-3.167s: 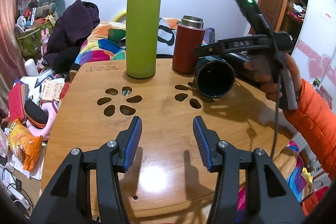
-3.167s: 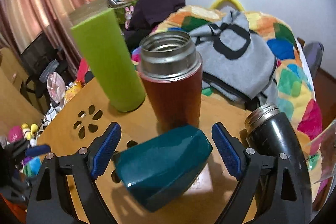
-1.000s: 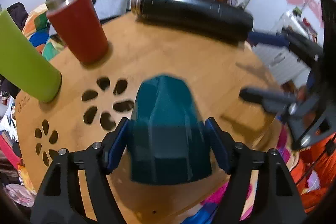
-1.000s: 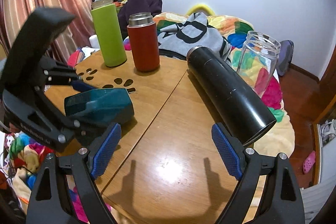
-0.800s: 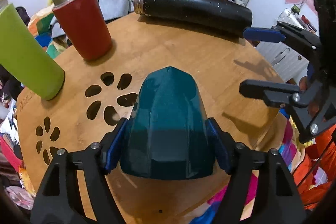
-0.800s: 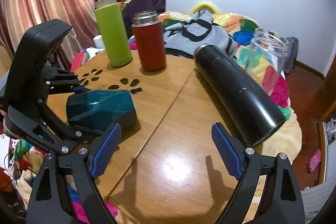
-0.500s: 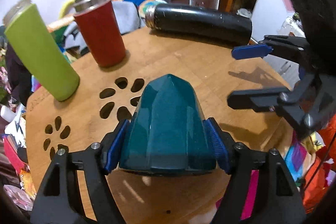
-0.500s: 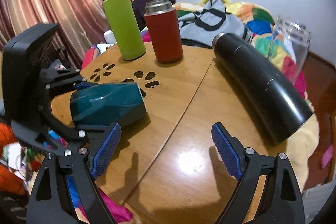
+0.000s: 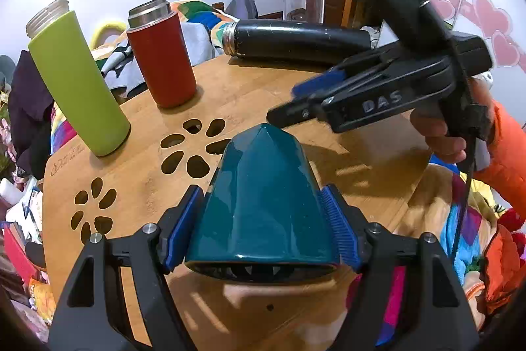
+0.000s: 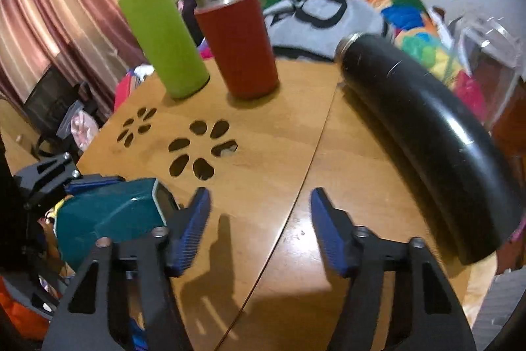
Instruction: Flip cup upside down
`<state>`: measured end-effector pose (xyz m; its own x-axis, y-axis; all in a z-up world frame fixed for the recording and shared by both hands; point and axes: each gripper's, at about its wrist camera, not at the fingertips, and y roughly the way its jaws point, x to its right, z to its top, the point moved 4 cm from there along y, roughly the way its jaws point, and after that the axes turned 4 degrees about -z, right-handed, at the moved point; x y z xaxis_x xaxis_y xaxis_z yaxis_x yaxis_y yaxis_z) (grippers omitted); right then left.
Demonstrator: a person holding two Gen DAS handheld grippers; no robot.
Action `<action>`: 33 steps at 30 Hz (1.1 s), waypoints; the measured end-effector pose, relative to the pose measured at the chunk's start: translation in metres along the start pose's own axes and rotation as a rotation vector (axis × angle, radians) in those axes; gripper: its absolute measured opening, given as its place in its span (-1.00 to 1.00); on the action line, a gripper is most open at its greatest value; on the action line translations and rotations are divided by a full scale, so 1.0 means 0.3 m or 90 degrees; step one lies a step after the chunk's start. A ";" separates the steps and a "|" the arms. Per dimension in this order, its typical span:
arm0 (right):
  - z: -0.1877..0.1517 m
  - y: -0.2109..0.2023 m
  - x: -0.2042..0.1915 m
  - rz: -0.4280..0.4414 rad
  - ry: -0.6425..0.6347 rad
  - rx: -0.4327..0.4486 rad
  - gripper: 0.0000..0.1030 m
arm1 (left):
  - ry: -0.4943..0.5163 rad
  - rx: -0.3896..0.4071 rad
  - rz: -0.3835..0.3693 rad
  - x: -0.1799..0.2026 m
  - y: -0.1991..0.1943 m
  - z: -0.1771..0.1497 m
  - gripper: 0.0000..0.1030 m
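Left hand-held gripper clamping cup (sideways)

Glossy dark teal cup, lime green bottle, red tumbler with a silver rim, scuffed black flask. Bench is light wood with paw-print cutouts. Blue pads, black frames. Bedding's rainbow patchwork, curtain striped pink.

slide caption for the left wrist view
Left gripper clamps the teal cup above the wooden table.
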<state>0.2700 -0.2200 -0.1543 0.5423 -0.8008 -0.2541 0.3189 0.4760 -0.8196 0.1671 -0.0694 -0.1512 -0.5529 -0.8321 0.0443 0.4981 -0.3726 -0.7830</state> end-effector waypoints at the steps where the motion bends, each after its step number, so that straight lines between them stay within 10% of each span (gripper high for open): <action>1: 0.001 -0.003 -0.004 -0.003 -0.007 0.009 -0.23 | 0.001 0.000 0.000 0.001 -0.001 -0.001 0.42; 9: -0.003 -0.049 -0.136 0.086 -0.100 0.020 -0.90 | 0.007 0.000 -0.004 0.001 0.003 0.002 0.43; 33: -0.113 -0.112 -0.200 0.120 -0.155 0.015 -0.92 | 0.100 -0.090 0.022 -0.019 0.053 -0.027 0.51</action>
<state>0.2004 -0.2002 -0.1288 0.7636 -0.5875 -0.2678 0.2111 0.6191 -0.7564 0.1726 -0.0672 -0.1690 -0.6397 -0.7652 -0.0721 0.4263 -0.2751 -0.8617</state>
